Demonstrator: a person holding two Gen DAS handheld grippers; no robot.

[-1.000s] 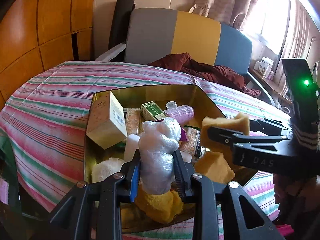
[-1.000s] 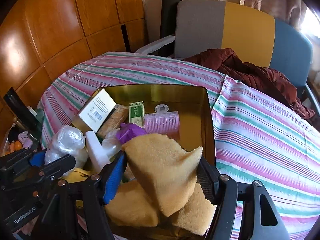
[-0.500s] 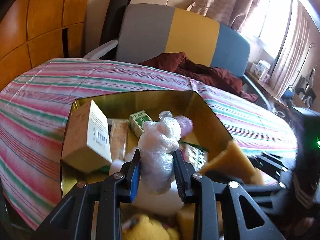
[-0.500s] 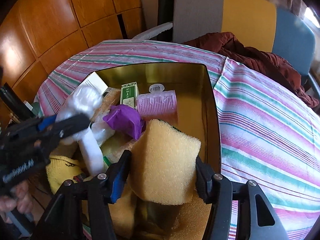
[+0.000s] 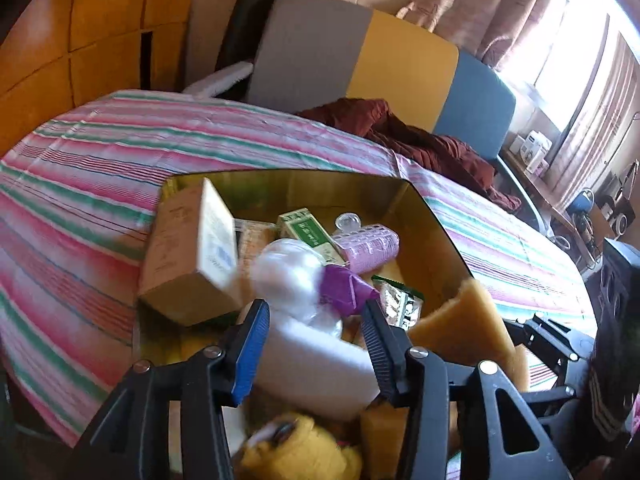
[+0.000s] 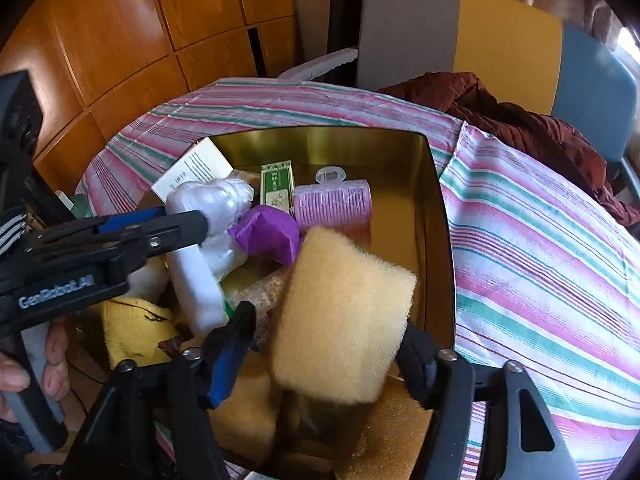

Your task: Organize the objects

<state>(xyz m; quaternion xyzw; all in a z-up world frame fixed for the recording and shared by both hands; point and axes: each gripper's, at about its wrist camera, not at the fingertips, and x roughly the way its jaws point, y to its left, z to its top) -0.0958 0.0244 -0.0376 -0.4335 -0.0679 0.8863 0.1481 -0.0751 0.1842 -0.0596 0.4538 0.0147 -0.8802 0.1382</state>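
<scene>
A gold tin box (image 5: 436, 236) (image 6: 438, 216) on the striped table holds many items. My left gripper (image 5: 314, 322) has opened; the clear plastic-wrapped bundle (image 5: 294, 276) (image 6: 218, 200) lies loose between its jaws, over a white block (image 5: 316, 364) (image 6: 196, 276). My right gripper (image 6: 326, 338) has opened wide; the yellow sponge (image 6: 340, 316) (image 5: 466, 322) sits tilted between its fingers, touching the right one at most. In the box are a pink hair roller (image 6: 332, 204), a green box (image 6: 276, 184), a purple wrapper (image 6: 266, 234), a cardboard box (image 5: 188, 248) and a yellow cloth (image 6: 134, 328).
The striped tablecloth (image 6: 540, 240) surrounds the box. A grey, yellow and blue chair (image 5: 400, 64) with a dark red garment (image 5: 412, 140) stands behind the table. Wooden wall panels (image 6: 120, 32) are at the left. More sponges (image 6: 244, 412) lie at the box's near end.
Both grippers opened. The left let go of the plastic-wrapped bundle, which dropped into the box. The right released the sponge, which now sits loose over the box.
</scene>
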